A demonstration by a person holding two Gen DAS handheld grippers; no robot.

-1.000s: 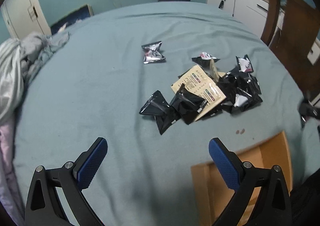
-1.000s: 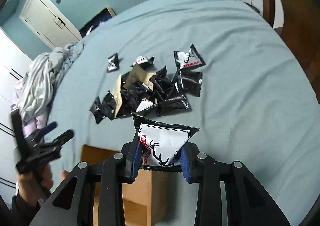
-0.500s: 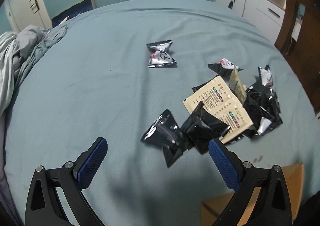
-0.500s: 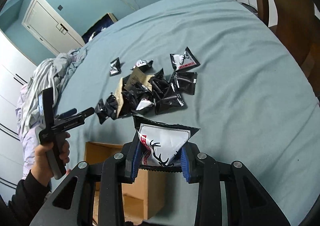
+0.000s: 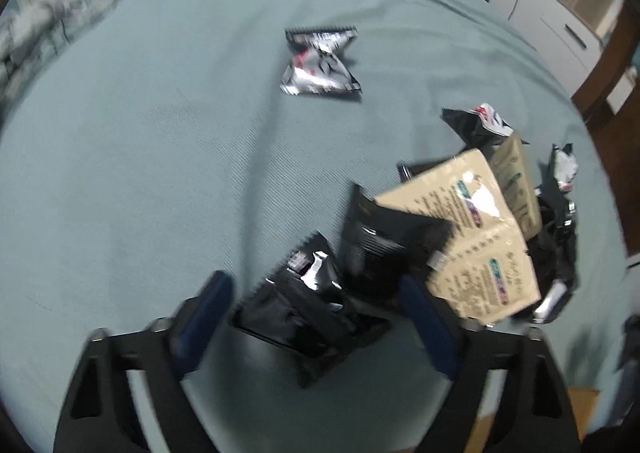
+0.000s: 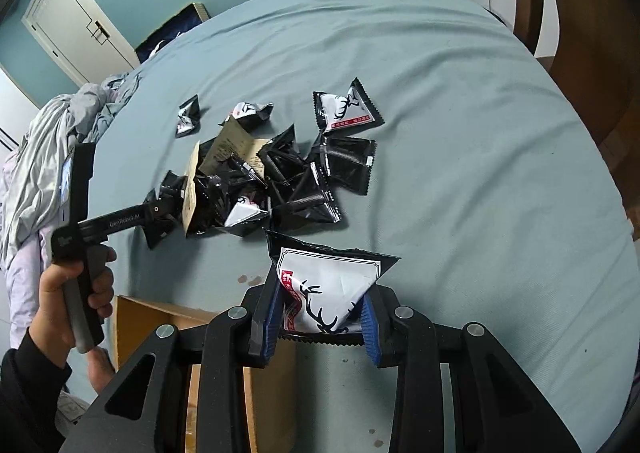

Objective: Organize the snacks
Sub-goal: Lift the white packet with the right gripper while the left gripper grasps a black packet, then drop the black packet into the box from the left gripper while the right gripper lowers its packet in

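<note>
A pile of black and beige snack packets (image 6: 260, 181) lies on the blue-grey bedsheet (image 6: 460, 133). My left gripper (image 5: 316, 317) is low over the pile's near edge, straddling a black packet (image 5: 308, 313). Its jaws are closing, and the blue pads (image 5: 204, 309) still stand just clear of the wrapper. The right wrist view shows that gripper (image 6: 160, 209), held by a hand (image 6: 72, 293), reaching into the pile's left side. My right gripper (image 6: 320, 317) is shut on a white packet with a deer print (image 6: 328, 285), held above the sheet near the cardboard box (image 6: 148, 317).
One silver-black packet (image 5: 320, 65) lies apart, farther up the bed. Another deer-print packet (image 6: 348, 109) sits beyond the pile. Crumpled clothes (image 6: 48, 141) are heaped at the left. White cabinets (image 5: 540, 1) and dark wooden furniture (image 6: 580, 33) stand to the right.
My left gripper has dropped toward the pile and its jaws have narrowed around the black packet. My right gripper keeps hold of the deer-print packet and has shifted only slightly.
</note>
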